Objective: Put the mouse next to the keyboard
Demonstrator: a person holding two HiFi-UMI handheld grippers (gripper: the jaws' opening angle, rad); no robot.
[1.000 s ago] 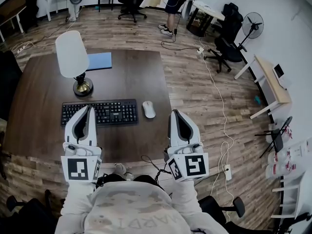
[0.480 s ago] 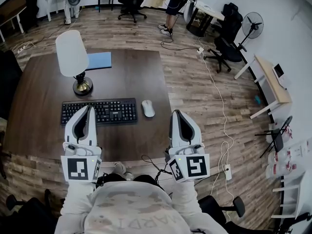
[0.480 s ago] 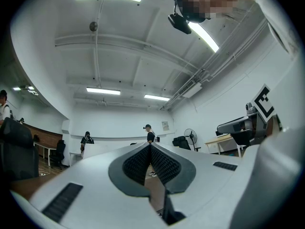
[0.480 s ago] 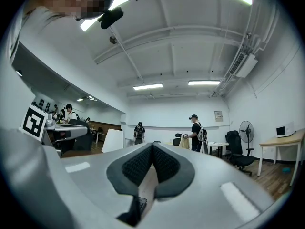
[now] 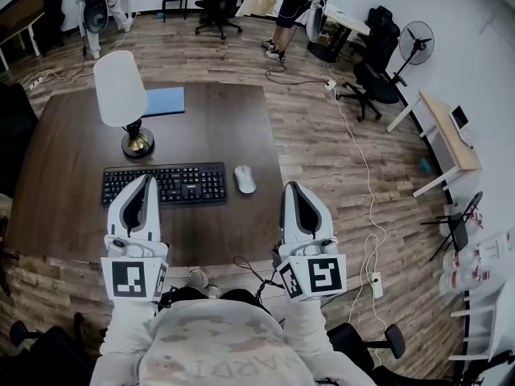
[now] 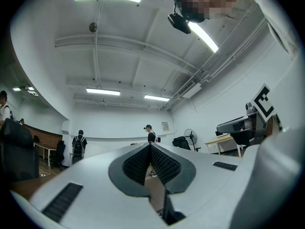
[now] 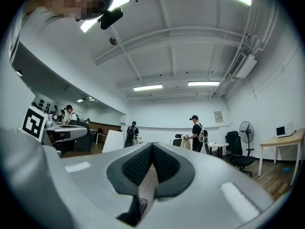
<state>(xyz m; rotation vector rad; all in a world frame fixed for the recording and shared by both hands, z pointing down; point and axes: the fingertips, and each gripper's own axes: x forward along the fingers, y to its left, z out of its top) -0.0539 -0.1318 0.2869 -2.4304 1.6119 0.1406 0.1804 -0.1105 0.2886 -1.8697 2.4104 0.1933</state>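
Lamp point(image 5: 121, 87) w/ white shade beside blue notebook point(image 5: 164, 100) on desk point(image 5: 229, 135).

The mouse point(image 5: 245, 179) — small, white, oval — lies flat just beside the right end of the keyboard point(image 5: 164, 184), a narrow gap between them. The keyboard is black, long and flat — lying lengthwise left of the mouse.

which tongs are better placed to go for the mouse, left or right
Right, likely. The mouse lies just past the right end of the keyboard, close to the right tongs. The left tongs are at its left part and would have to cross it. Both are shut and empty.
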